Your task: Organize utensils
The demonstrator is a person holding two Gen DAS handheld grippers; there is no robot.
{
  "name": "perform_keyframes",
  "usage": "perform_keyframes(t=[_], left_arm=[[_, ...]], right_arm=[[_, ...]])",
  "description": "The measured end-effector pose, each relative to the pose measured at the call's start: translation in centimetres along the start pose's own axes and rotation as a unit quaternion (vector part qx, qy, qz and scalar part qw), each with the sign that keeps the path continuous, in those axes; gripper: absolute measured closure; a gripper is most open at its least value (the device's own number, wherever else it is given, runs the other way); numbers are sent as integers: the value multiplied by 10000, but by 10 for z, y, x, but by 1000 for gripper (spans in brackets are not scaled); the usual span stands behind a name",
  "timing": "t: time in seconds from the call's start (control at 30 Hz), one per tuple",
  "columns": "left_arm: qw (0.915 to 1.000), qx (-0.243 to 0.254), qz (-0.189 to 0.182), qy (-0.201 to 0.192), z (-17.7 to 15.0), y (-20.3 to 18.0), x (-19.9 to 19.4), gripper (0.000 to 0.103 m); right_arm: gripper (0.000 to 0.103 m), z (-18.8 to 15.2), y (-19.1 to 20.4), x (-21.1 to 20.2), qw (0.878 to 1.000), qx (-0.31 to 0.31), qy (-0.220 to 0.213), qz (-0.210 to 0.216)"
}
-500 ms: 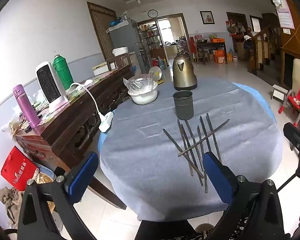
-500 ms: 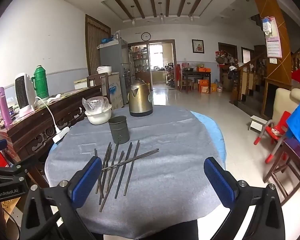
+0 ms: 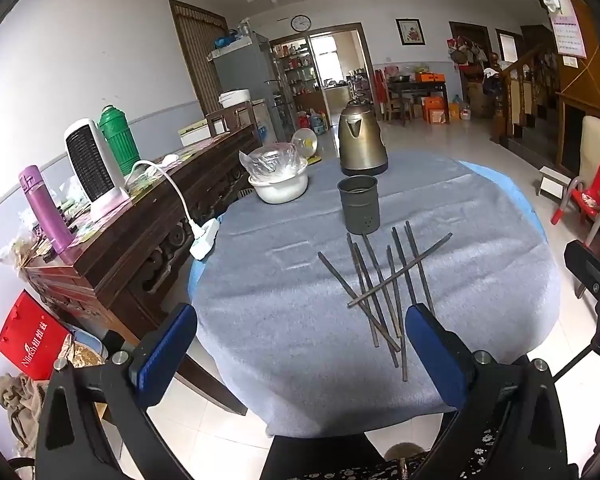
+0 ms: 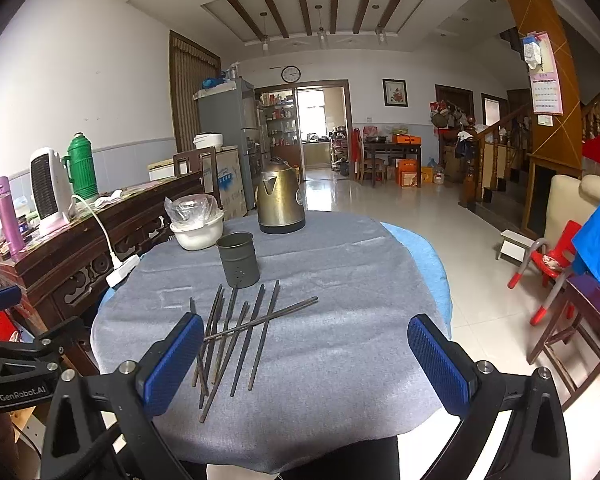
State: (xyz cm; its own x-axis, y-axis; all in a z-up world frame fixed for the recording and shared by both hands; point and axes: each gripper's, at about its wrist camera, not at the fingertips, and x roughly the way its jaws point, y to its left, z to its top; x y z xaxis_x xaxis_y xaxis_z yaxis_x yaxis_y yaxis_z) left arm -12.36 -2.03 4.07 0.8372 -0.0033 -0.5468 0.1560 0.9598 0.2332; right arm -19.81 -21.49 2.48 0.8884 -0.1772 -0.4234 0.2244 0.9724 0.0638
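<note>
- Table (image 3: 284,320) under a grey cloth carries everything; only the left wrist view shows a red bag (image 3: 28,340) on the floor by its left edge
- Kettle (image 4: 280,200) at the far edge, white bowl (image 4: 198,232) at the far left edge
- Holder cup (image 4: 238,258) upright near the middle; chopsticks (image 4: 236,332) lie loose and crossed just in front, towards the near edge
- Left gripper (image 3: 300,354) and right gripper (image 4: 306,364) hover at the near edge, fingers spread wide, empty; only the right view shows the other tool at its left
</note>
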Motion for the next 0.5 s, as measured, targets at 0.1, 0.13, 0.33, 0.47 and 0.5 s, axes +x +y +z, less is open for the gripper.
perform_keyframes(t=[0.1,0.13,0.33,0.47,0.5], left_arm=[[10000,26,-4,11,0,-1,1,0],[10000,30,-9,13,0,-1,1,0],[10000,18,-26,22,-1,-1,1,0],[10000,23,-34,19,-2,-3,1,0],[10000,20,-36,23,-2,-3,1,0]], right_arm=[[0,0,-3,-5,9999,-92,-95,0],[0,2,-7,-5,10000,-68,-70,6],[0,2,-9,-5,10000,-17,-13,18],[0,1,-7,-4,10000,-43,1,12],[0,1,-8,-4,10000,-32,1,16]])
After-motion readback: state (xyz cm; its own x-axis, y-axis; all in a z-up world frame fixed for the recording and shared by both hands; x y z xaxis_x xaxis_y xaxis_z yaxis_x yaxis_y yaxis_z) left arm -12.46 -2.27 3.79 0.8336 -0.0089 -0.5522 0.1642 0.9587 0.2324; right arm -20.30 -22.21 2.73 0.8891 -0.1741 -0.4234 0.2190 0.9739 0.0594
